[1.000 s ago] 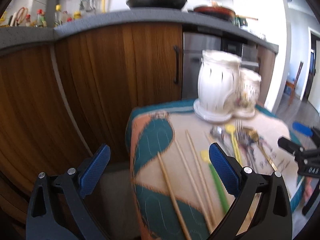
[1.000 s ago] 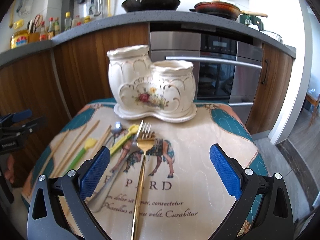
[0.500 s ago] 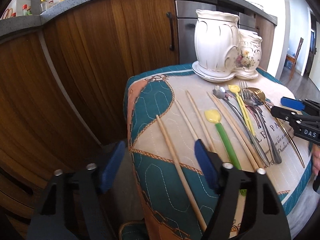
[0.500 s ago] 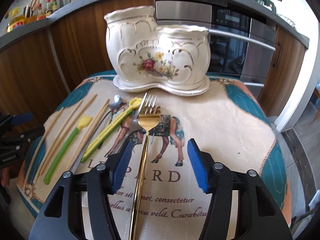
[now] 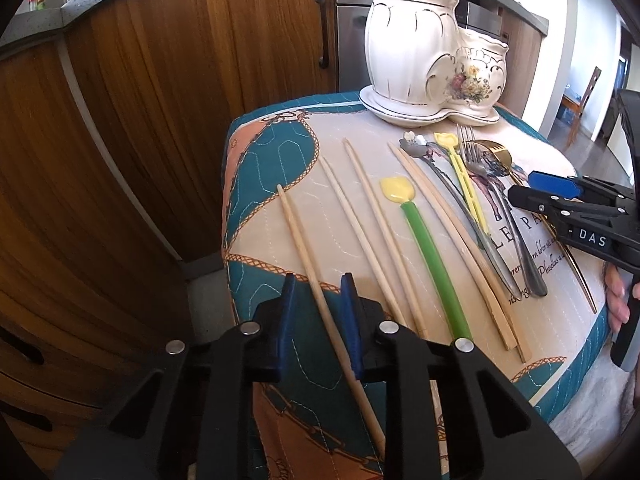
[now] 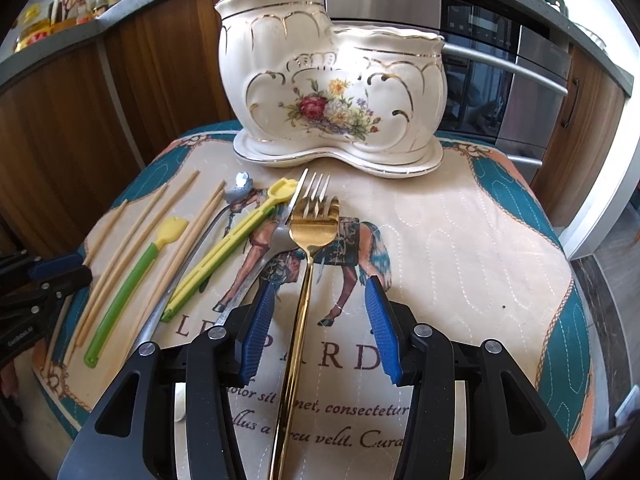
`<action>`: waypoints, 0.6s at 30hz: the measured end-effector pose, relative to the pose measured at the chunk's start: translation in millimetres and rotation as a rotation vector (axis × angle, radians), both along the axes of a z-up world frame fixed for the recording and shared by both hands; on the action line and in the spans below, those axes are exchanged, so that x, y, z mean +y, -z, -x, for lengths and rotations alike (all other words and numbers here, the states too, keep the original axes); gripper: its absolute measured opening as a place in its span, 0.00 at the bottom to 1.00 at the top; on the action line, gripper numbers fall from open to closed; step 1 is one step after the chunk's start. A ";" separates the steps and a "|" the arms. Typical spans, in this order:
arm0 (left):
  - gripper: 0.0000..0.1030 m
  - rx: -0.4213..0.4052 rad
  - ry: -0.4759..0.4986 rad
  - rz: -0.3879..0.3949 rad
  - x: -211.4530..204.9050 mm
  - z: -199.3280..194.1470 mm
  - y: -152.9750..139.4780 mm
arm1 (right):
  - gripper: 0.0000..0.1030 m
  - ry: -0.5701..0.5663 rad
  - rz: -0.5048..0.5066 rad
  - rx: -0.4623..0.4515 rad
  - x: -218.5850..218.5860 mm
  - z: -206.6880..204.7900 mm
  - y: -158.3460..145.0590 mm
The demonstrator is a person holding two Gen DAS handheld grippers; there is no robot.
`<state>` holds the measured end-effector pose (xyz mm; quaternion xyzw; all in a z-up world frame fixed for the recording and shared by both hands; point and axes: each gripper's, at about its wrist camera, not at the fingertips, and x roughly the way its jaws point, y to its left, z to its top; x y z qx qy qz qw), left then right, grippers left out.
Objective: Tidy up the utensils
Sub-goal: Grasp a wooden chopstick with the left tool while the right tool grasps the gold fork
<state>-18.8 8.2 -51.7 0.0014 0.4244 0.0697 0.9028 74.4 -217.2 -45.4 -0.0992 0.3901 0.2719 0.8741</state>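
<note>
The left gripper (image 5: pixel 318 312) has just been closing, and its blue pads now stand narrowly on either side of the leftmost chopstick (image 5: pixel 296 232), with a sliver of gap showing, so it is nearly shut but not clamped. To the right of that stick lie more chopsticks (image 5: pixel 360 216), then a green spoon (image 5: pixel 424 248) with a yellow bowl, all on the cloth (image 5: pixel 264 168). The right gripper (image 6: pixel 320 312) has also just been closing; its jaws are about half open, astride the gold fork (image 6: pixel 304 280) without touching it, the handle running closer to the left pad. Beside the gold fork lie a silver fork (image 6: pixel 280 236), a yellow utensil (image 6: pixel 224 256) and a steel spoon (image 6: pixel 200 240). Beyond them, at the far edge of the cloth, the white floral holder (image 6: pixel 332 80) stands upright on its saucer
</note>
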 end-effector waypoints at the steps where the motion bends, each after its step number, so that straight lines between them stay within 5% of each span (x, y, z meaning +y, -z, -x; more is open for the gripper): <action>1: 0.13 0.001 0.002 -0.002 -0.1 -0.4 0.0 | 0.42 0.000 0.005 -0.001 0.7 -0.6 0.0; 10: 0.05 -0.005 0.010 -0.029 1.4 -6.7 1.2 | 0.10 -0.030 0.031 0.000 14.4 -7.6 1.4; 18: 0.05 -0.020 0.018 -0.012 3.7 -9.9 1.5 | 0.06 -0.025 -0.050 0.009 1.5 -4.6 -4.8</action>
